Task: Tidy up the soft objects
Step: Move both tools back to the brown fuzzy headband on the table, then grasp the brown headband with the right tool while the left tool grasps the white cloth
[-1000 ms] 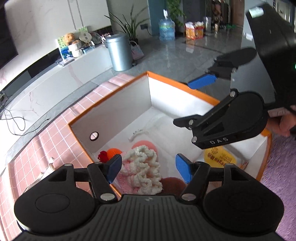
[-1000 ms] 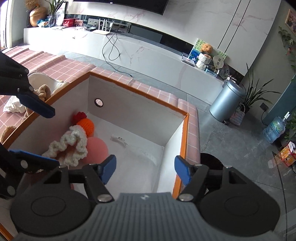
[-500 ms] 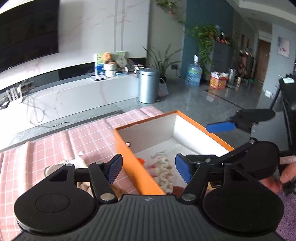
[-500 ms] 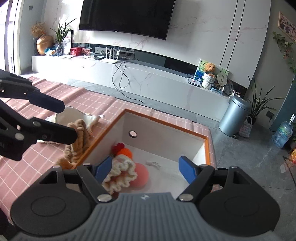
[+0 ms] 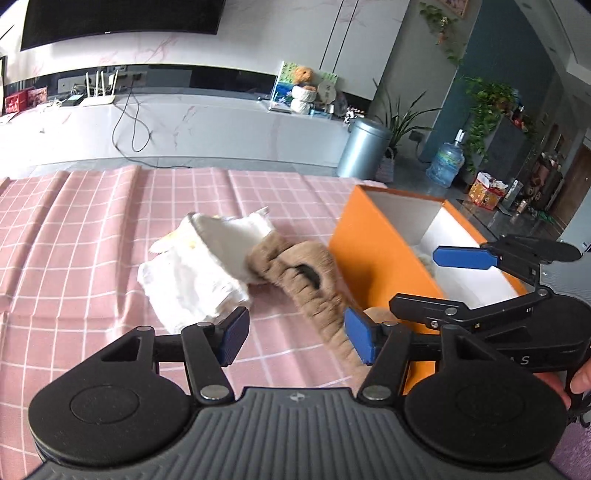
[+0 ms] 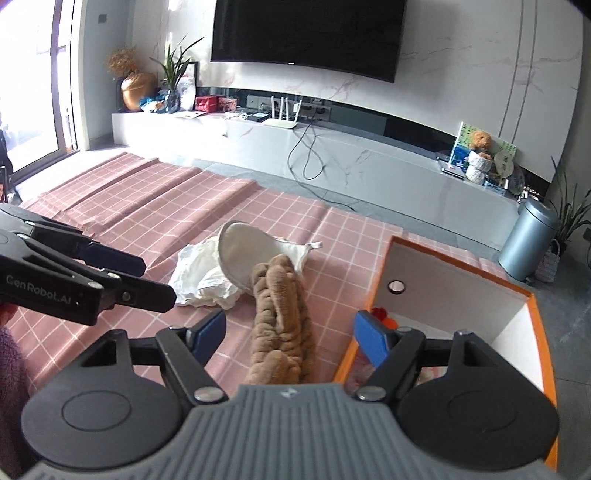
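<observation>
Risking a snag: brown knitted piece (image 6: 282,317), ribbed and limp, lying on the pink checked cloth (image 5: 92,258) against the orange box (image 5: 373,258), tangling with the crumpled white fabric (image 5: 192,284). Closing with nothing yet pinched: left gripper (image 5: 295,338) and right gripper (image 6: 291,334), both wide, hovering above.

Marble wall (image 6: 461,55); wall-mounted TV (image 6: 306,33)

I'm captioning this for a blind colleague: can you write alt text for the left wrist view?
A brown knitted piece and crumpled white cloth lie on a pink checked cloth, beside an open orange box. The left tool, closing and empty, hangs above them; the right tool is over the box.
</observation>
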Tool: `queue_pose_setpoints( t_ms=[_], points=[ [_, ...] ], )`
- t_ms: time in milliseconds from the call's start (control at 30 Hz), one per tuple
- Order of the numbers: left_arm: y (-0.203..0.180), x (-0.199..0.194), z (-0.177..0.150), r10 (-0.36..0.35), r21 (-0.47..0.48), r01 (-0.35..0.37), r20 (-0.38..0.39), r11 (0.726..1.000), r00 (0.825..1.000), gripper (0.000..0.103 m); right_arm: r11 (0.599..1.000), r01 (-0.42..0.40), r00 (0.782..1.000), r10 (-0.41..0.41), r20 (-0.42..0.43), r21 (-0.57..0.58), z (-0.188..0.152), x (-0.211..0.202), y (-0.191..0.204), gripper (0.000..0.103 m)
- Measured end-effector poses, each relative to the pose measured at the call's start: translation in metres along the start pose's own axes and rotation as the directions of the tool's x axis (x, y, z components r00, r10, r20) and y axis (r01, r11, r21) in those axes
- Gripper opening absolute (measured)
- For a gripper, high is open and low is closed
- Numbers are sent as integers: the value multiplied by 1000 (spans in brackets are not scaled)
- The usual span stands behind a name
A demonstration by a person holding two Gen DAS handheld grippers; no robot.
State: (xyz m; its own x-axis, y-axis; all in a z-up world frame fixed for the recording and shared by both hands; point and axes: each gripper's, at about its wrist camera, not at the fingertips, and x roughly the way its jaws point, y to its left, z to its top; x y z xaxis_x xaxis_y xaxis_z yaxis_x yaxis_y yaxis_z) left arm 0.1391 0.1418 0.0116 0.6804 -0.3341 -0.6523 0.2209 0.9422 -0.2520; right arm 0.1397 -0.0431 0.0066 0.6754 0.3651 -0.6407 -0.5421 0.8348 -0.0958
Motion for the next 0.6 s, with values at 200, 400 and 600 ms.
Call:
queue_pose_setpoints(
  t_ms=[200,400,600],
  points=[
    [25,9,0,8,-3,-8,-24,1000,1000,69,993,-67,986,51,-162,-98,19,57,20,71],
    [30,31,9,-11,61,15,-65,998,998,63,986,-76,941,21,-338,-149,36,115,11,71],
    [35,53,15,-19,96,28,-96,995,995,63,974,-123,889,22,-456,-192,44,154,6,71]
  ],
)
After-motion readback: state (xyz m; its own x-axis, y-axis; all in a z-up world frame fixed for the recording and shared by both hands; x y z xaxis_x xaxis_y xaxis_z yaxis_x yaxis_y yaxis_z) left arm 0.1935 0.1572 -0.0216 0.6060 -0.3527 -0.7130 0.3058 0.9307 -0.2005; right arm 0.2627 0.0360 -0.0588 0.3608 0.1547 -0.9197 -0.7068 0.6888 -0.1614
